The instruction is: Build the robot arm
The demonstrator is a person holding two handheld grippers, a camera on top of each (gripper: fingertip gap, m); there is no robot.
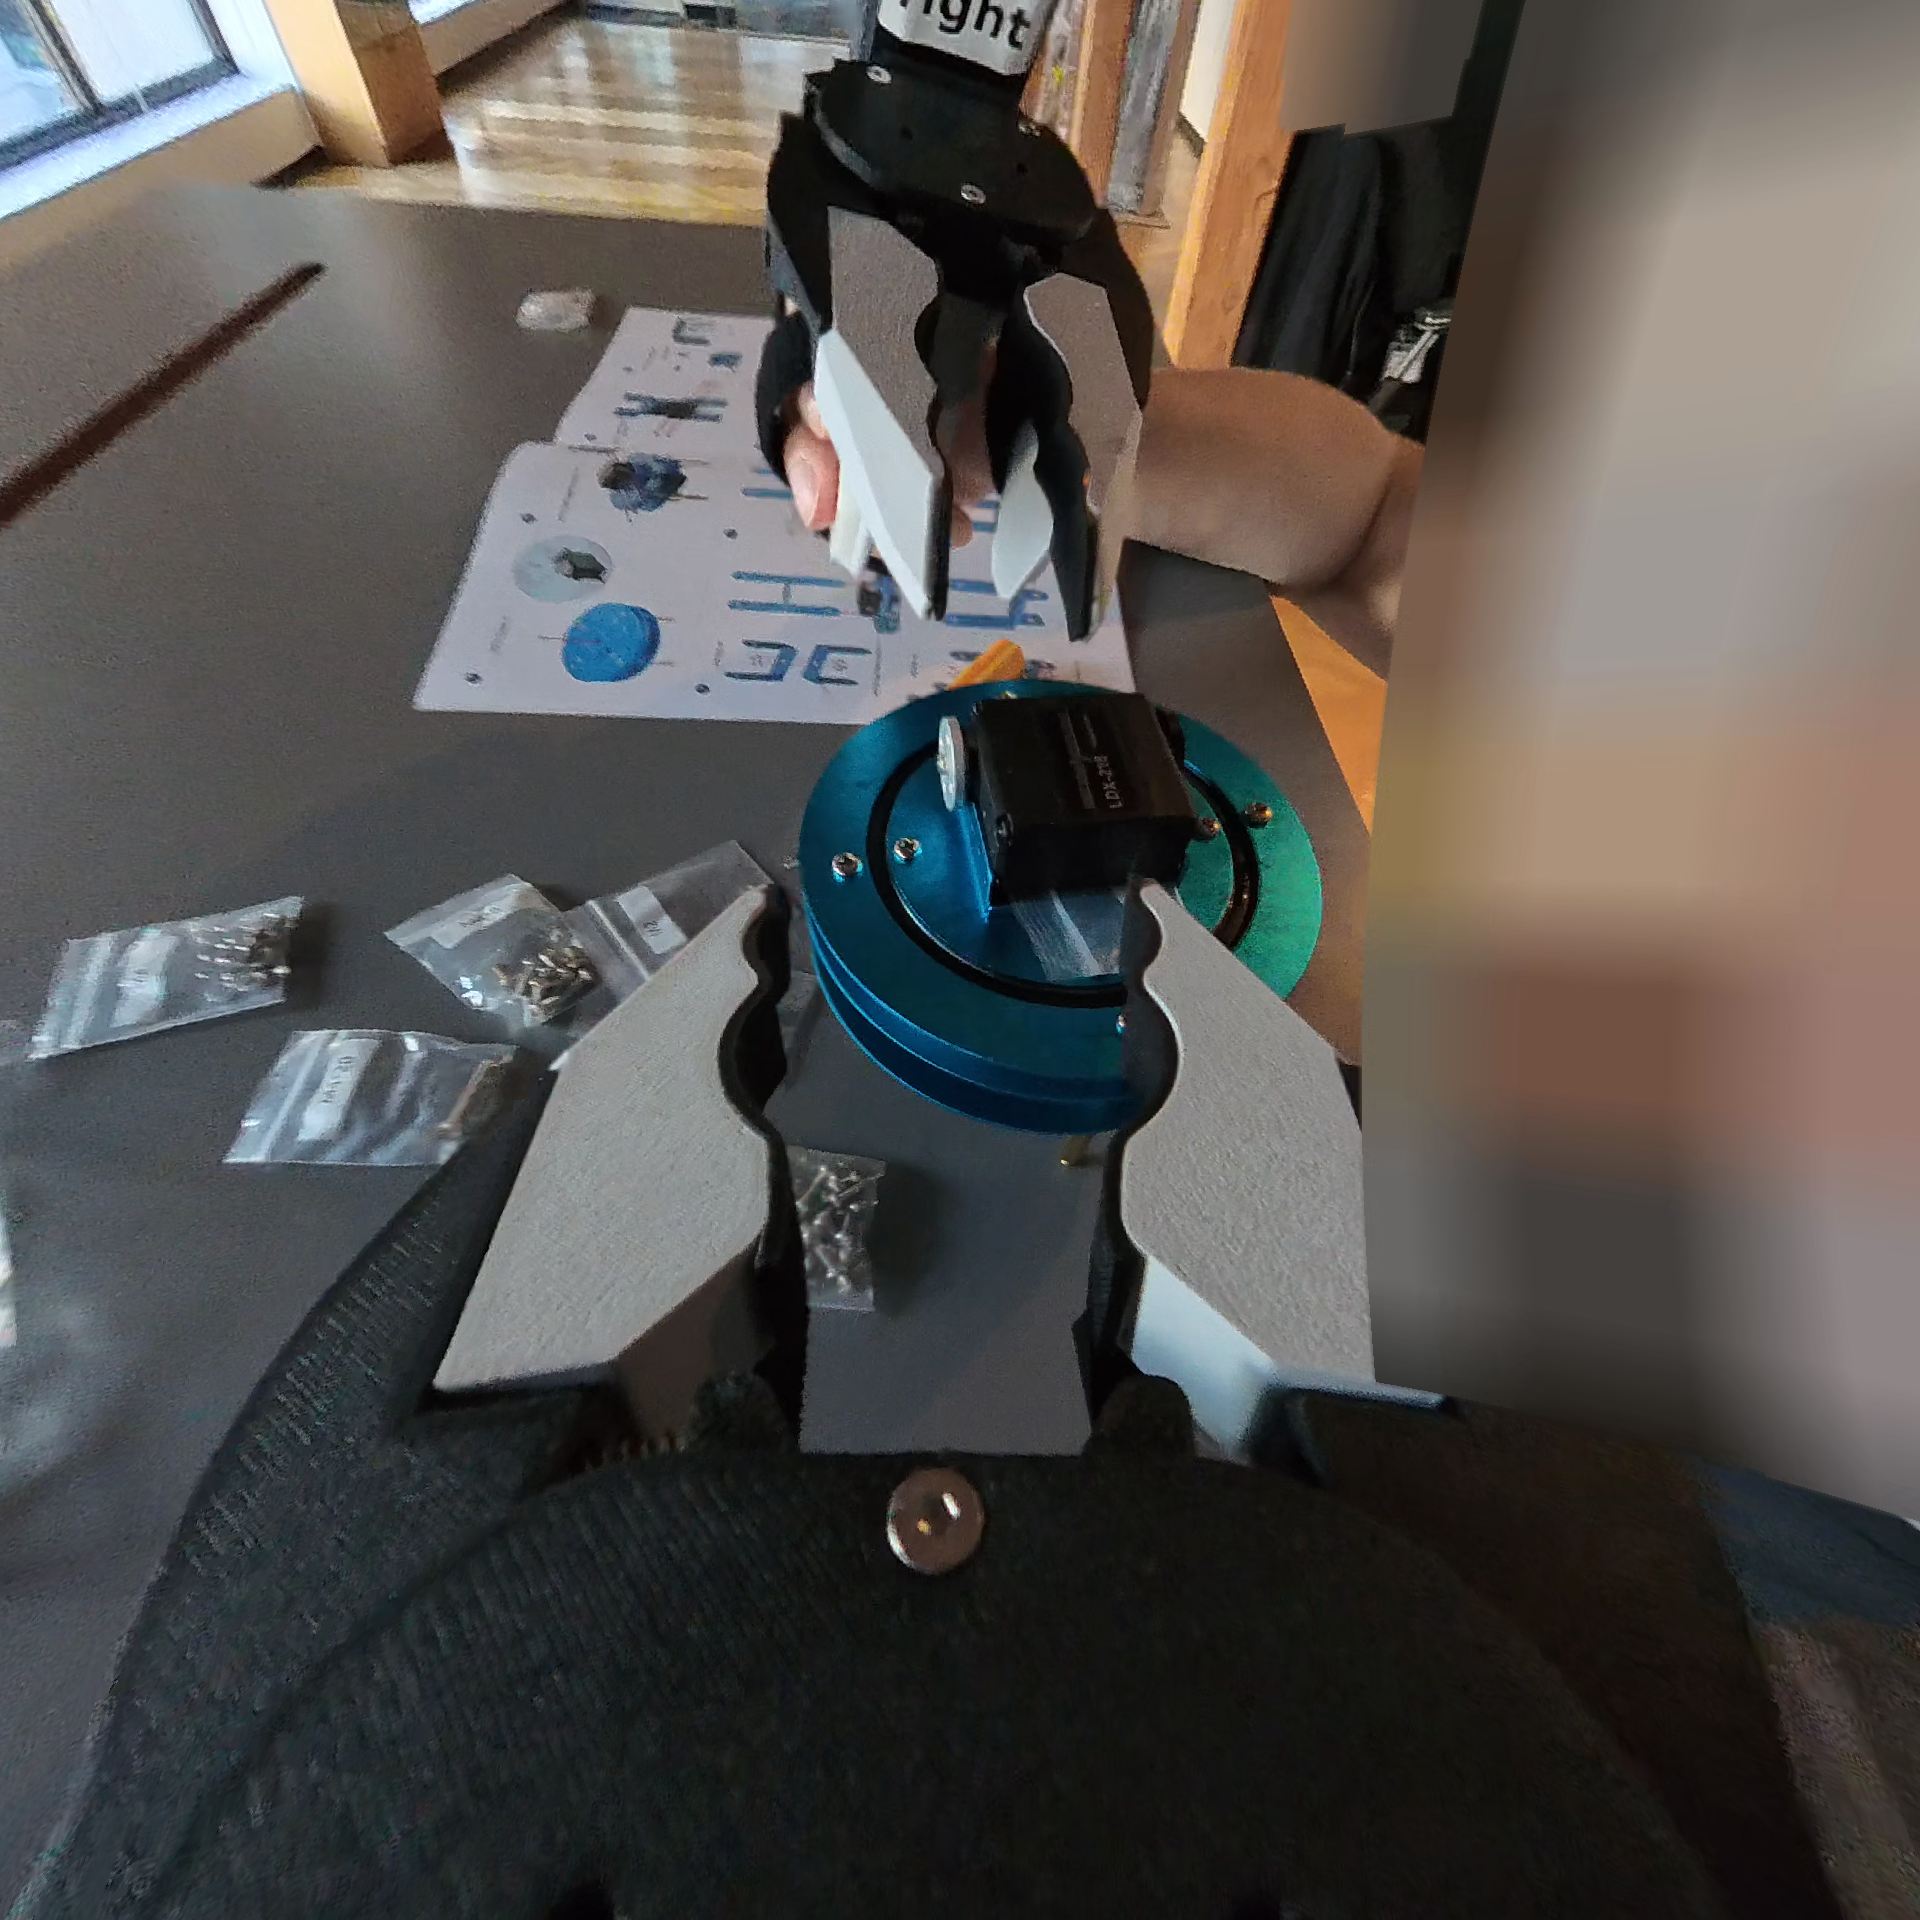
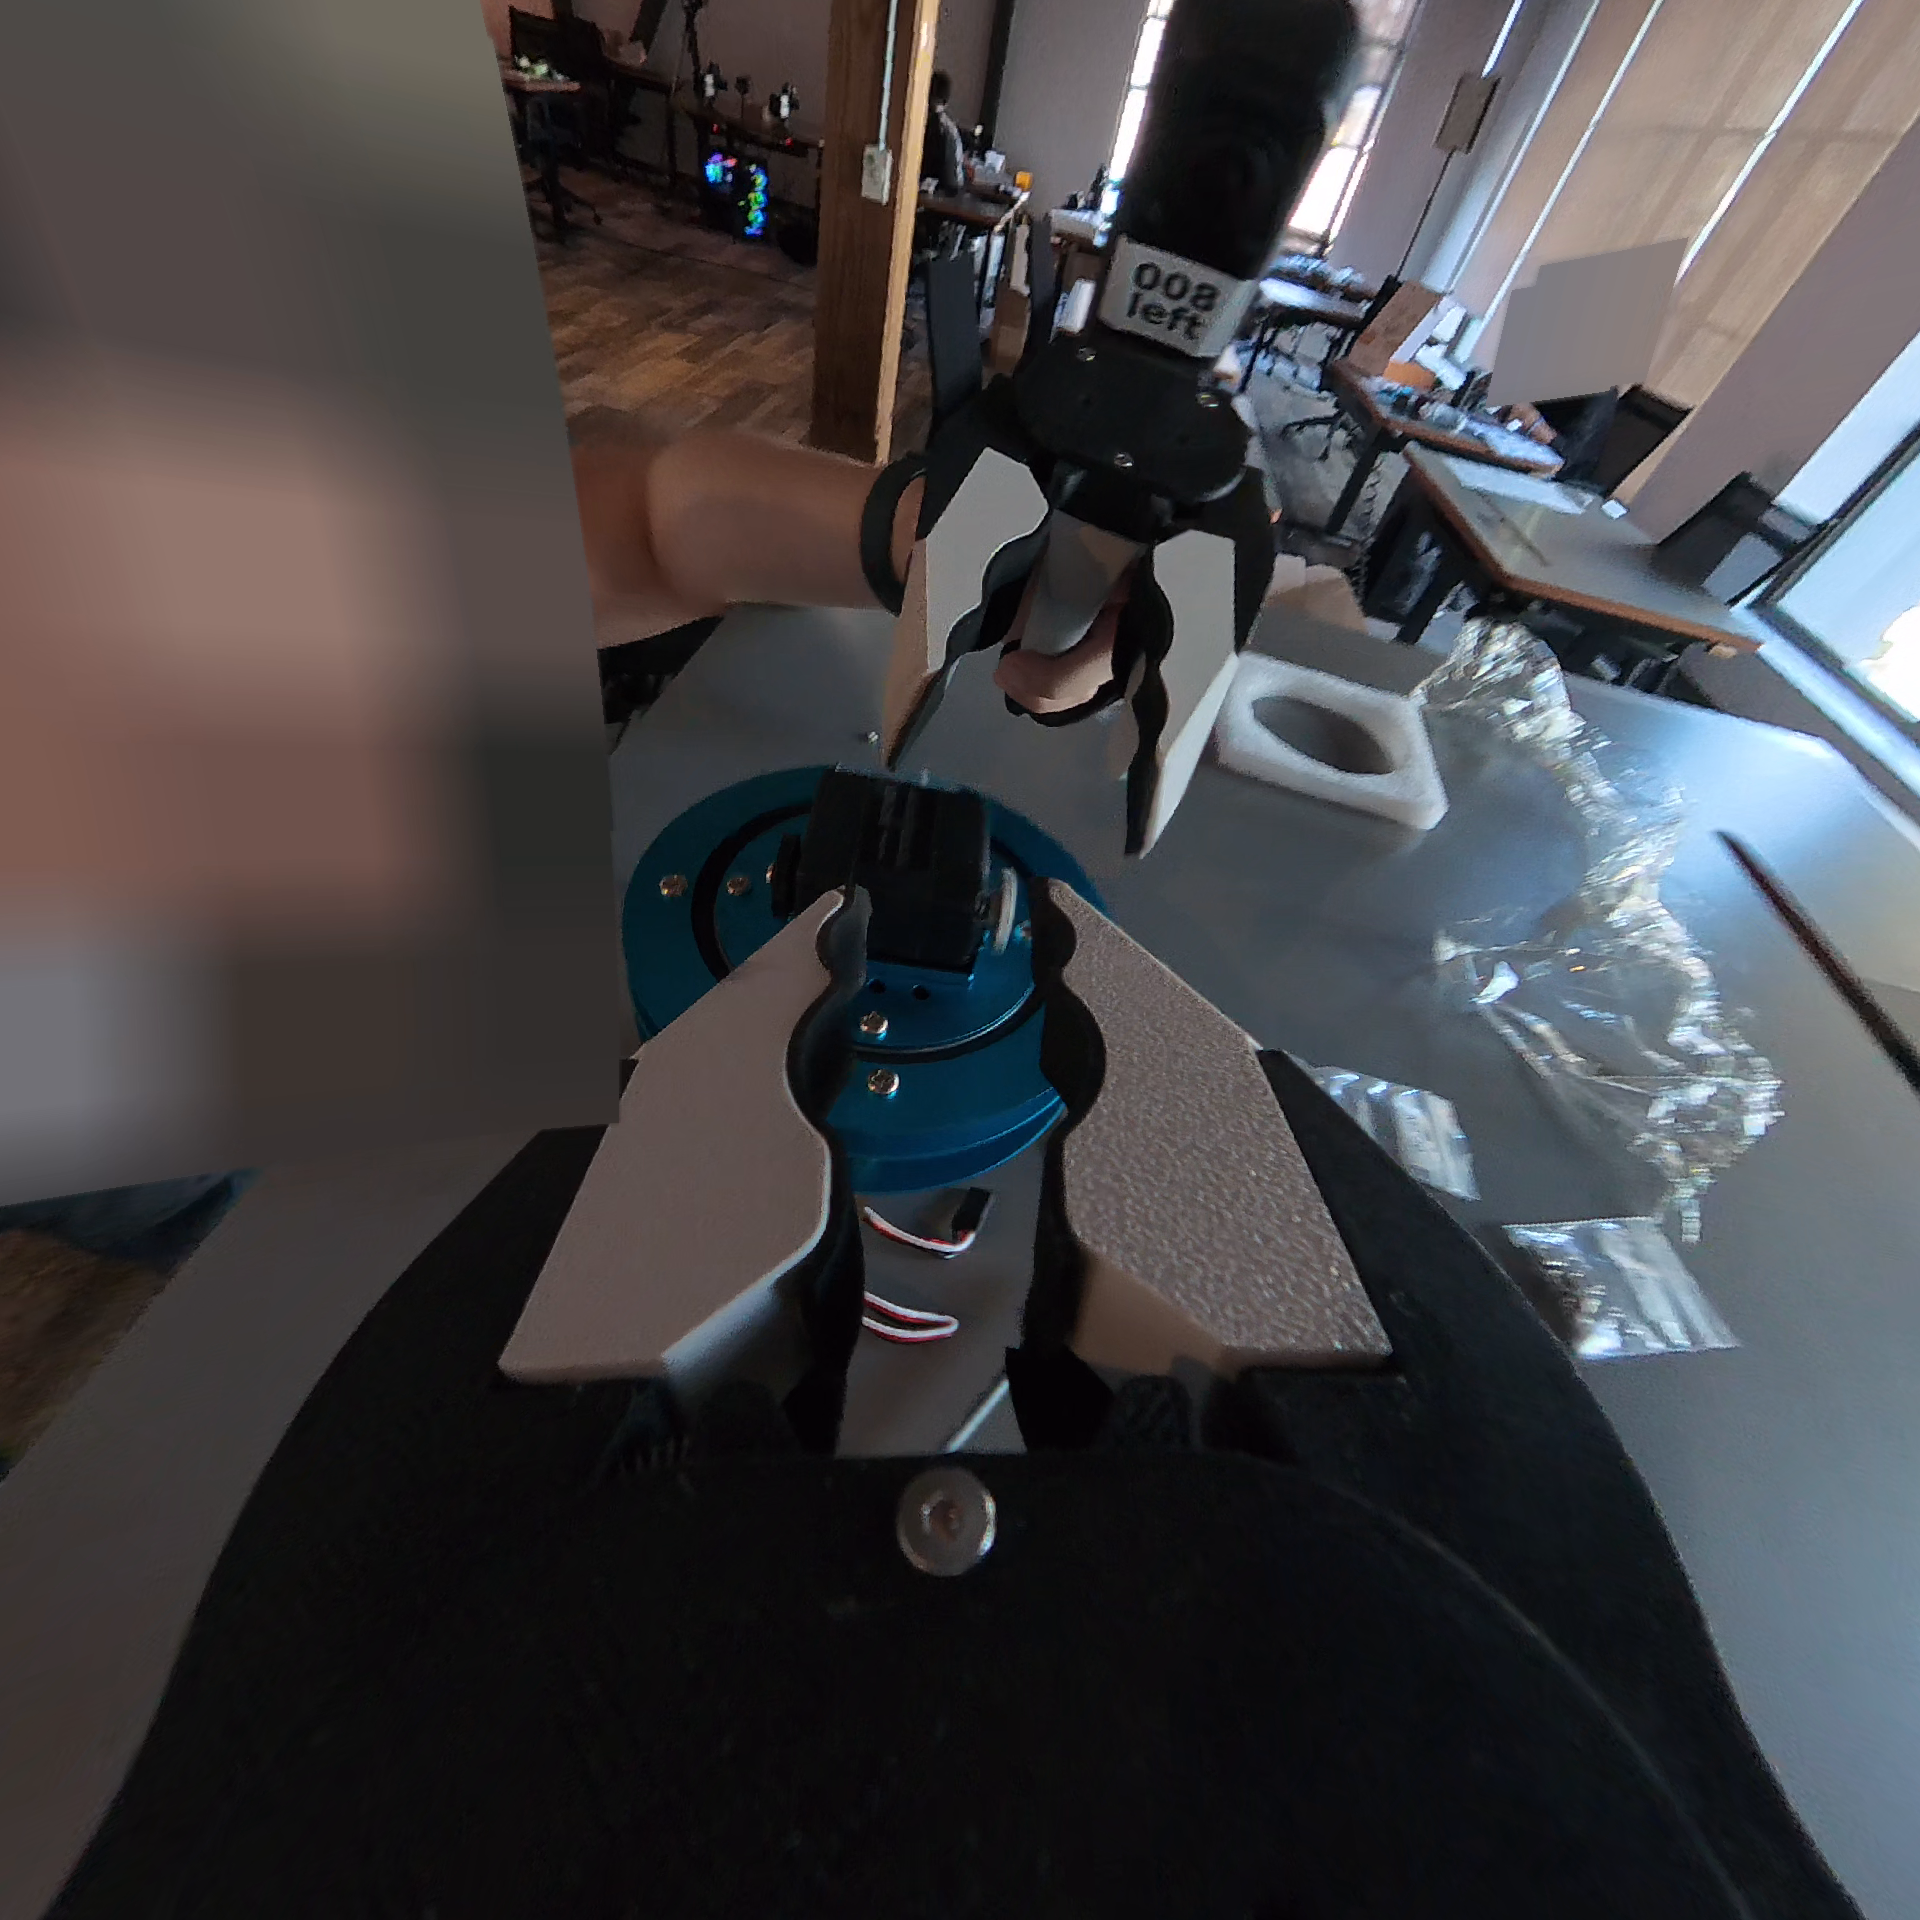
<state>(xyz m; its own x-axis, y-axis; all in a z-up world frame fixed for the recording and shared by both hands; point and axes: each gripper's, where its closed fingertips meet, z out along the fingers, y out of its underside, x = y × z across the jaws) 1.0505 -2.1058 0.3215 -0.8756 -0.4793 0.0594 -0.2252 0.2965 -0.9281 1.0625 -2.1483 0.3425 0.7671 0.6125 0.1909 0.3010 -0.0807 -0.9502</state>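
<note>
A blue round metal base (image 1: 935, 1049) lies on the dark table (image 1: 312, 790) with a black servo (image 1: 1081, 800) mounted on top. My left gripper (image 1: 956, 902) is open and empty, its tips just short of the base's near edge on either side. My right gripper (image 1: 1008, 623) hangs above and beyond the servo, its jaws a little apart and empty. In the right wrist view the right gripper (image 2: 945, 894) frames the servo (image 2: 914, 831) and the base (image 2: 935, 1122) from above. The left gripper (image 2: 1018, 800) shows open on the far side.
Several small bags of screws (image 1: 166, 971) lie left of the base, one (image 1: 836, 1226) between my left fingers. Printed sheets (image 1: 623, 582) lie beyond. A white foam block (image 2: 1330, 748) and crumpled clear wrap (image 2: 1600, 935) lie on the other side. Red-white wires (image 2: 914, 1236) trail from the base. About 6 cm separates my left fingertips from my right.
</note>
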